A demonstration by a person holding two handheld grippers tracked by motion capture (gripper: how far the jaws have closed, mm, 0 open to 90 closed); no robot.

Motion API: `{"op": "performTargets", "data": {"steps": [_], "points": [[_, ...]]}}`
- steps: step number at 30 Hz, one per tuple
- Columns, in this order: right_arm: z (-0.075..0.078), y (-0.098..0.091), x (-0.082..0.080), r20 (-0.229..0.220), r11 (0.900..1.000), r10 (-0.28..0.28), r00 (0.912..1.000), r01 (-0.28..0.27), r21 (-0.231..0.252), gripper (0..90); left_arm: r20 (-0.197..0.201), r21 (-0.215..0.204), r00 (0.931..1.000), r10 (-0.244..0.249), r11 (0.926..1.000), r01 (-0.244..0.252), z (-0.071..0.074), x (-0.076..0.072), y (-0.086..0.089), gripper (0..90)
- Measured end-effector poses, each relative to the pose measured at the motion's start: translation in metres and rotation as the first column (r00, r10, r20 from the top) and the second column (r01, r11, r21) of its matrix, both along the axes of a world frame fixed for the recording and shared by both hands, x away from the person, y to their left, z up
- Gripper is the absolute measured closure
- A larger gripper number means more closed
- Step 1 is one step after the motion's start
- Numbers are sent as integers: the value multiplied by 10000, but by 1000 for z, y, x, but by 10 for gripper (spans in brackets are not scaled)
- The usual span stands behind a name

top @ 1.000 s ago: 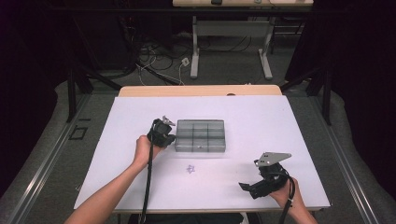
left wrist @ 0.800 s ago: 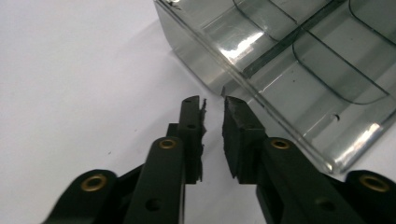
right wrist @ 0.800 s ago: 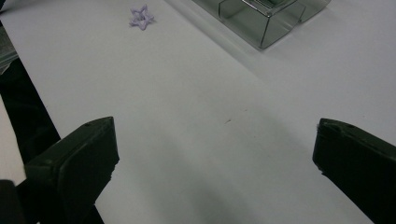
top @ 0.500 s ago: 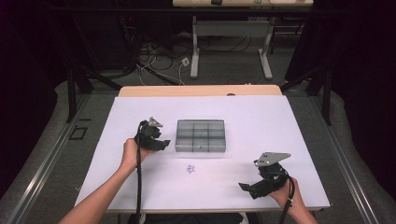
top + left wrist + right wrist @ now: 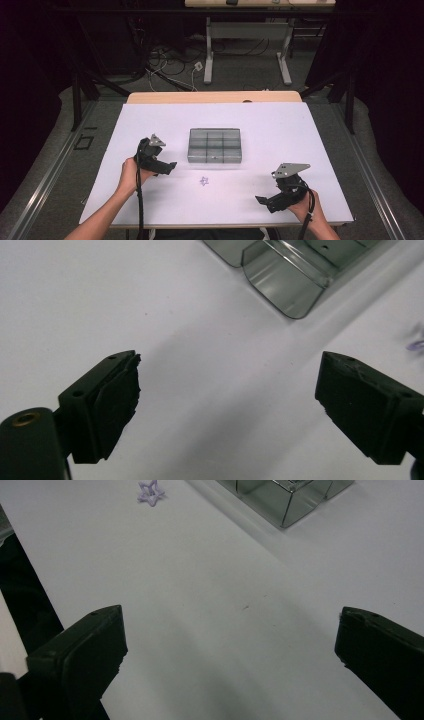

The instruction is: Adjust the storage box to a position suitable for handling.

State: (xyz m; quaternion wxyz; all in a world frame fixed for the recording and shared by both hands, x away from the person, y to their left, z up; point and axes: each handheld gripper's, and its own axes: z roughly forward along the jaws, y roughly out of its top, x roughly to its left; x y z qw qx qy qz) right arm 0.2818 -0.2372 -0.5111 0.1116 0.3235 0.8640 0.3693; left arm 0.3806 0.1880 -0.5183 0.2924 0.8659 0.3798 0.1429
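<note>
The white table (image 5: 300, 130) carries a grey compartment tray (image 5: 215, 145) just ahead and to the right of the left gripper (image 5: 170, 167), and a small lilac star-shaped piece (image 5: 204, 180) between both grippers, nearer the left.

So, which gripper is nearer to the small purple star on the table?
Left. The left gripper is just beside the purple star, to its left and slightly farther back. The right gripper sits farther off, to the star's right and nearer the table's front edge.
</note>
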Motion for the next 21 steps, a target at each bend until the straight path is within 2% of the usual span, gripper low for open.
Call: {"op": "performTargets", "data": {"steps": [2,4,6,7,8,12,18,21], "points": [[0,1,-1,11,10000,-74,10000,74,7,0,32,98,9999,-129,9999,129,2,-4,2,60],[0,1,-1,65,10000,-14,10000,14,20,0,238,153,9997,-106,9998,102,4,-10,3,40],[0,1,-1,35,10000,-29,10000,29,-7,0,131,150,9998,-162,9998,160,7,-14,6,0],[0,1,-1,35,10000,-29,10000,29,-7,0,296,160,9995,-82,9998,77,6,-18,6,0],[0,2,-1,70,10000,-38,10000,38,-7,0,195,220,9997,-167,9996,163,7,-21,7,0],[0,1,-1,-5,10000,11,10000,-11,-74,0,402,167,9991,-127,9998,120,9,-32,11,0],[1,2,-1,86,10000,24,10000,-23,-68,0,398,217,9988,-300,9993,292,9,-45,13,0],[1,3,0,79,10000,56,10000,-56,-44,0,307,67,9987,-405,9992,403,8,-50,14,0]]}}
